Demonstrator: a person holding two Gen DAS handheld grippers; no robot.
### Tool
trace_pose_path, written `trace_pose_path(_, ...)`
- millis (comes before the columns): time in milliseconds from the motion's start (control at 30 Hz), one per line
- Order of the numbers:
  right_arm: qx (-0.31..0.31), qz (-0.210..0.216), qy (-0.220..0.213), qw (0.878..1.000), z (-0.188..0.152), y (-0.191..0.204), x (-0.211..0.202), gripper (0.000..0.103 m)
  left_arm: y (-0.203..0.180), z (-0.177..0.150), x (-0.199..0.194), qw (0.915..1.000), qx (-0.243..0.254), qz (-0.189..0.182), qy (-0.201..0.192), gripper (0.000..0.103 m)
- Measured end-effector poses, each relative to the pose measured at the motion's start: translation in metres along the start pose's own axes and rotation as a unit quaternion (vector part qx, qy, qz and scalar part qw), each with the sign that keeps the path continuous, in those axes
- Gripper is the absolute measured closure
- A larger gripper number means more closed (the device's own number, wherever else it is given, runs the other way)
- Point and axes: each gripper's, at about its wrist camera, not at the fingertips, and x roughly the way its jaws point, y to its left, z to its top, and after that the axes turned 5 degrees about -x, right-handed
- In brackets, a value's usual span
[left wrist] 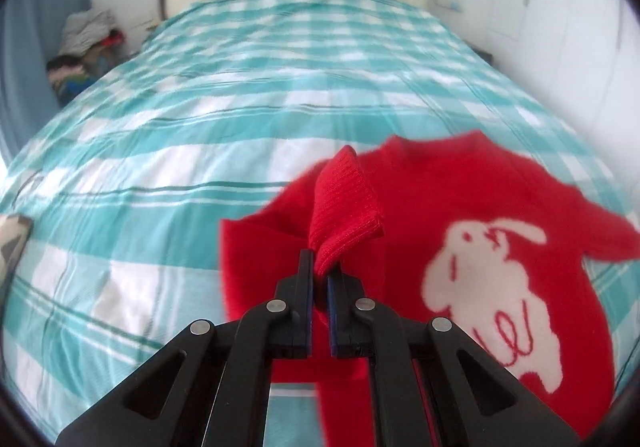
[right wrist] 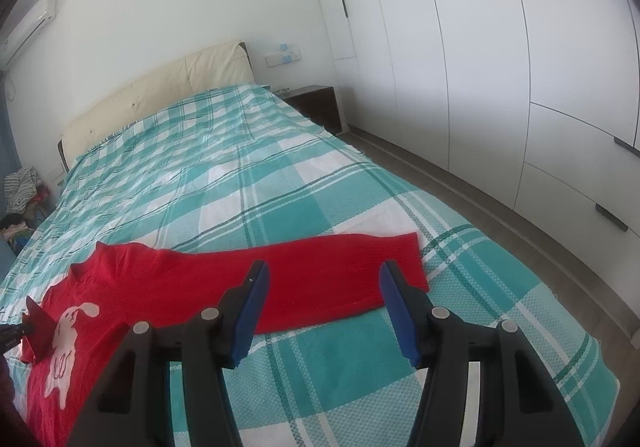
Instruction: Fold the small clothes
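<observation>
A small red sweater (left wrist: 480, 207) with a white rabbit (left wrist: 476, 275) on its front lies on the teal plaid bedspread (left wrist: 248, 119). My left gripper (left wrist: 320, 271) is shut on the ribbed cuff (left wrist: 344, 215) of one sleeve and holds it lifted over the sweater's body. In the right wrist view the sweater (right wrist: 132, 287) lies at the lower left with its other sleeve (right wrist: 332, 271) stretched flat to the right. My right gripper (right wrist: 324, 287) is open and empty, just above that sleeve. The left gripper's tip (right wrist: 12, 331) shows at the left edge.
A cream headboard (right wrist: 160, 95) is at the far end of the bed. A heap of clothes (left wrist: 84, 47) lies beside the bed on the left. A dark nightstand (right wrist: 316, 103) and white wardrobes (right wrist: 500, 67) stand on the right. A patterned cushion (left wrist: 12, 243) is at the left edge.
</observation>
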Motion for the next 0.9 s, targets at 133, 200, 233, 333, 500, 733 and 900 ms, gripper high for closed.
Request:
trace_pose_path(133,0.0,0.006,0.004,1.0,0.0,0.002,0.003,0.046,0.127,0.001,-0.02,0.98,-0.157,0.121,-0.021,0.099)
trace_pose_path(200,-0.006,0.006,0.007,1.0,-0.001,0.006,0.005,0.046,0.175,-0.014,-0.019,0.9616,-0.21,0.176,-0.011,0.099)
trace_pose_path(233,-0.01,0.006,0.009,1.0,-0.002,0.008,0.006,0.046,0.193,-0.022,-0.017,0.952,-0.229,0.203,-0.007,0.099)
trace_pose_path(333,-0.019,0.002,0.017,1.0,-0.006,0.013,0.011,0.046,0.229,-0.053,-0.004,0.9314,-0.273,0.24,0.016,0.1)
trace_pose_path(500,-0.03,-0.008,0.03,0.999,-0.012,0.019,0.019,0.046,0.254,-0.091,0.013,0.9038,-0.349,0.243,0.046,0.1)
trace_pose_path(733,-0.023,-0.012,0.026,0.999,-0.011,0.014,0.017,0.046,0.262,-0.099,0.014,0.9051,-0.357,0.225,0.051,0.1)
trace_pose_path(900,-0.016,-0.015,0.029,0.999,-0.011,0.01,0.017,0.046,0.266,-0.103,0.0,0.9036,-0.382,0.191,0.036,0.081)
